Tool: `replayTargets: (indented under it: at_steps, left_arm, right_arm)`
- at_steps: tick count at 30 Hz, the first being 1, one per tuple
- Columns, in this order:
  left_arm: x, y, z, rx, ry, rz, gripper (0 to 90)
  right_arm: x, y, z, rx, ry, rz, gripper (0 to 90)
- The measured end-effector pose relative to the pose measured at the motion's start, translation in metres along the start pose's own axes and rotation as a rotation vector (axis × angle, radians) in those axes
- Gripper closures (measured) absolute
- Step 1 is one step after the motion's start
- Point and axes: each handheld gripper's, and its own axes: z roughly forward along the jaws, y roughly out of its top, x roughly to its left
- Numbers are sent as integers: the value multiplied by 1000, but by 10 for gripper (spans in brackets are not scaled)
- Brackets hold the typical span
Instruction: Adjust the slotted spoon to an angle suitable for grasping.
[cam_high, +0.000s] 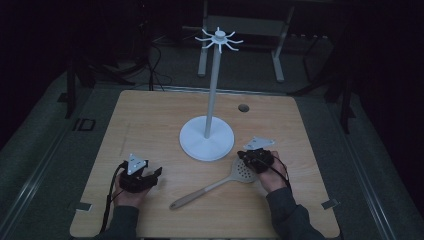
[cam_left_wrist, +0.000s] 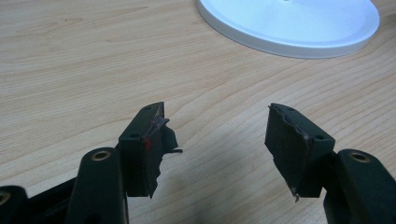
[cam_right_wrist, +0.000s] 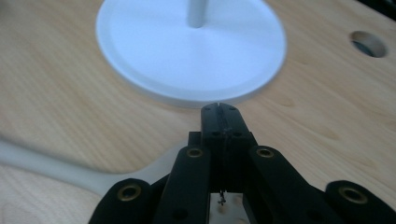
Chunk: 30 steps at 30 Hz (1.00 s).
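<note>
None of the hanging looks done: spatula (cam_high: 215, 186) flat on the table (cam_high: 150, 120) by the stand (cam_high: 206, 142), my right gripper (cam_right_wrist: 219, 109) closed over its head, left gripper (cam_left_wrist: 217, 135) open, idle.

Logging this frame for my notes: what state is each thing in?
Slotted spatula: lying flat on the table, head under the right claw.
Hook stand: upright, hooks bare.
Left claw: open, holding nothing.
Right claw: shut, jaws together above the spatula head.
</note>
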Motion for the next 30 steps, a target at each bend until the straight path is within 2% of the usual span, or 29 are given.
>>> replayTargets:
  at_steps: [7, 12, 18, 24, 25, 28, 30]
  left_arm:
    - [0, 0, 0, 0, -1, 1, 387]
    - [0, 0, 0, 0, -2, 1, 387]
    - [0, 0, 0, 1, -2, 2, 387]
    - [0, 0, 0, -2, -2, -1, 387]
    - [0, 0, 0, -3, -2, -1, 387]
    - [1, 0, -1, -3, -2, -1, 387]
    - [1, 0, -1, -3, -1, -2, 387]
  right_arm:
    - [14, 4, 13, 40, 29, -30, 900]
    - [19, 8, 23, 77, 31, -14, 900]
    - [30, 9, 35, 124, 43, -31, 900]
    - [33, 7, 44, 169, 30, -46, 900]
    - [32, 4, 47, 193, 16, -44, 900]
    - [30, 2, 47, 184, 27, -26, 900]
    - [29, 1, 47, 201, 10, -29, 900]
